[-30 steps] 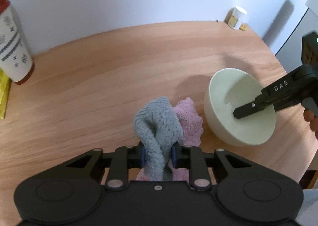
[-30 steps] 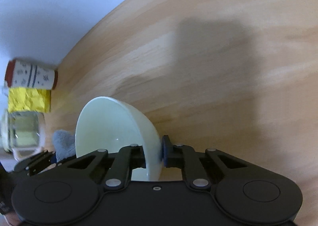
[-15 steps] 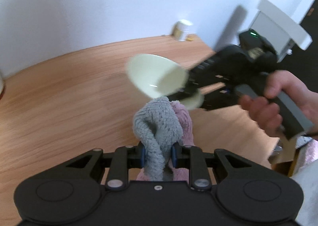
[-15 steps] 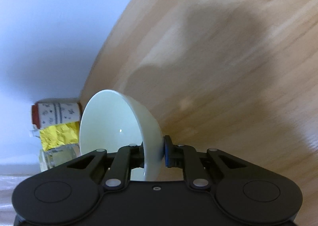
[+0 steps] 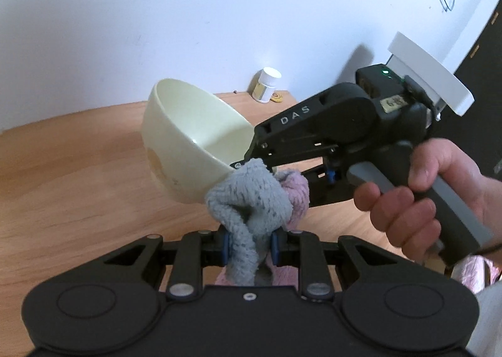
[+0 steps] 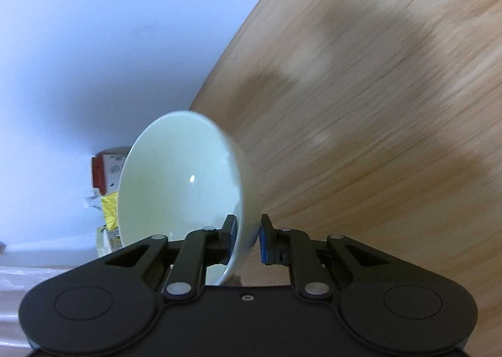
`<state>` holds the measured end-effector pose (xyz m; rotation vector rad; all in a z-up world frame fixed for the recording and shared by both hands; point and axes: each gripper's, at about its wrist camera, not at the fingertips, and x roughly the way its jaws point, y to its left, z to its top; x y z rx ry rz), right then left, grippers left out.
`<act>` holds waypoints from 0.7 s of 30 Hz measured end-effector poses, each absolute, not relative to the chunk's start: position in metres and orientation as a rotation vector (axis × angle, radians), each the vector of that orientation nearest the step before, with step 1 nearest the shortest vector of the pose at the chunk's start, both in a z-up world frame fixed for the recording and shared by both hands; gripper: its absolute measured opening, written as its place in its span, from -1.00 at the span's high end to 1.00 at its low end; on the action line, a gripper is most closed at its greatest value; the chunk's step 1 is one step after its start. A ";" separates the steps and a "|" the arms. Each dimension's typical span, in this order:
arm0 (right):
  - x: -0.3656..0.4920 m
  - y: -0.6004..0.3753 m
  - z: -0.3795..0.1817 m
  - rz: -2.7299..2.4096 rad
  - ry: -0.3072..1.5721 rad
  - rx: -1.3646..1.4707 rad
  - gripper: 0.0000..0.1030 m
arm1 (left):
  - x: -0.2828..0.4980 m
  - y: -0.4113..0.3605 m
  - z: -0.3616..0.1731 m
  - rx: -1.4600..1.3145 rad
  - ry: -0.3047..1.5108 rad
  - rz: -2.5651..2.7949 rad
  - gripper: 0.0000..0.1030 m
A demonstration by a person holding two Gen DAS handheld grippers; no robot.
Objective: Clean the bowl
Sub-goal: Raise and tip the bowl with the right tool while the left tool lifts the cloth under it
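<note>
Left tool (image 5: 248, 245) grips cloth (image 5: 248, 200) — touching bowl (image 5: 188, 137).

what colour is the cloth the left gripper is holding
Grey on one side, pink on the other; the cloth shows best in the left wrist view.

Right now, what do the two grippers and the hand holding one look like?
Both the left gripper and right gripper are matte black linkages with silver pivot screws and blue finger pads. The right one carries white "DAS" lettering, a green light and a grey handle, gripped by a bare right hand.
</note>
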<state>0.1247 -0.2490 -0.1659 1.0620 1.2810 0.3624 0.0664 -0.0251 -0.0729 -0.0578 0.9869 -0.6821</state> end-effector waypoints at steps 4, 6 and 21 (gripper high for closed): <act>0.126 -0.249 -0.159 0.393 1.255 1.014 0.66 | 0.070 -0.023 -0.077 -0.070 0.991 -0.677 0.56; 0.125 -0.252 -0.156 0.410 1.251 0.991 0.66 | 0.071 -0.019 -0.079 -0.073 1.004 -0.672 0.55; 0.121 -0.243 -0.151 0.480 1.246 0.862 0.64 | 0.079 -0.001 -0.096 -0.065 1.040 -0.621 0.55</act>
